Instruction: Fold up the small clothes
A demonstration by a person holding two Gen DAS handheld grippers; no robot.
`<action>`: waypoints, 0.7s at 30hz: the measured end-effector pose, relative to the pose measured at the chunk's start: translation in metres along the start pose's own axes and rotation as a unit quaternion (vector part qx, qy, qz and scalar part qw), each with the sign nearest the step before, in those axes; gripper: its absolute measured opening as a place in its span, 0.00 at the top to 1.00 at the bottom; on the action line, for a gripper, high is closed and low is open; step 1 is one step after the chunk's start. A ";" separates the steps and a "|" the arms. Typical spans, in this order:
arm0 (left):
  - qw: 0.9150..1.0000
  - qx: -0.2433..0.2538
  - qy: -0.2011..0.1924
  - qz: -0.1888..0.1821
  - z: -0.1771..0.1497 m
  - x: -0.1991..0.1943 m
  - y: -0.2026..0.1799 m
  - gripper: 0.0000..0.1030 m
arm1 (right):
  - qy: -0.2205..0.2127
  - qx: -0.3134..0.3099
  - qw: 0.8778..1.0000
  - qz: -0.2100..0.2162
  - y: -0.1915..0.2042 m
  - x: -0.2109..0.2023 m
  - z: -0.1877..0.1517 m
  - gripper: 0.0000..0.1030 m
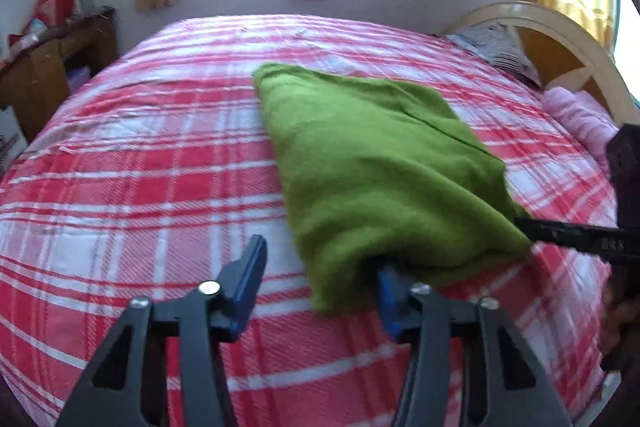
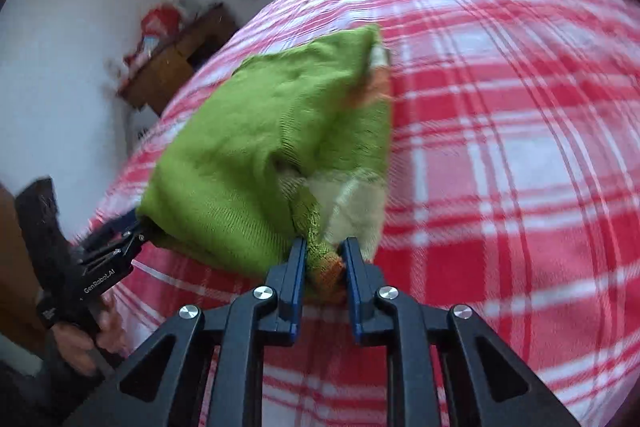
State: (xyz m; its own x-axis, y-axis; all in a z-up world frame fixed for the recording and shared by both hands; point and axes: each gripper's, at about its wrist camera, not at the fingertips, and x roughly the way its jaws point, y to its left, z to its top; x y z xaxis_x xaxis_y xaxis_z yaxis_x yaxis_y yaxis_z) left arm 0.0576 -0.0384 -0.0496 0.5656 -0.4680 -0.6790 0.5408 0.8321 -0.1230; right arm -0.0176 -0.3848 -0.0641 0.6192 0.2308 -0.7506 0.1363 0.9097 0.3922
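Green knit garment (image 1: 376, 163) half-folded on plaid bed (image 1: 140, 187). My right gripper (image 2: 323, 259) clenched on hem. Left gripper (image 1: 320, 267) released, one finger under cloth. Risk: lopsided pull drags fold askew.

The sweater (image 1: 372, 163) lies on the bed (image 1: 140, 187), stretching ahead of the left gripper (image 1: 320, 283) and draped over its right finger. The right gripper (image 2: 323, 259) stands at its near right corner. A pillow (image 1: 496, 47) lies far ahead to the right, a cabinet (image 1: 44, 67) far left
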 end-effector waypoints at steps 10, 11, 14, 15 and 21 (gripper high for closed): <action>0.998 -0.029 -0.048 -0.011 -0.008 -0.042 0.034 0.33 | -0.086 -0.016 0.996 0.028 0.023 -0.016 0.045 0.22; 0.998 -0.035 -0.051 -0.001 -0.003 -0.041 0.038 0.33 | -0.088 -0.021 0.995 0.031 0.026 -0.008 0.052 0.22; 0.997 -0.040 -0.058 0.022 0.011 -0.037 0.044 0.33 | -0.024 -0.009 0.998 -0.049 0.021 0.035 0.070 0.27; 0.997 -0.042 -0.062 0.026 0.016 -0.034 0.045 0.33 | -0.008 -0.003 0.998 -0.056 0.020 0.045 0.072 0.40; 0.995 -0.048 -0.078 0.031 0.045 -0.021 0.042 0.25 | -0.058 -0.082 0.990 -0.100 0.044 0.045 0.080 0.86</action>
State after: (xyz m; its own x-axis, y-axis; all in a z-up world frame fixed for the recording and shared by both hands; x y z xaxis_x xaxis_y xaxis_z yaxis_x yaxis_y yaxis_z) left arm 0.0963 -0.0071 -0.0079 0.6898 -0.4493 -0.5677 0.4438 0.8820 -0.1587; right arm 0.0783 -0.3620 -0.0376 0.6785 0.0089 -0.7345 0.1426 0.9793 0.1435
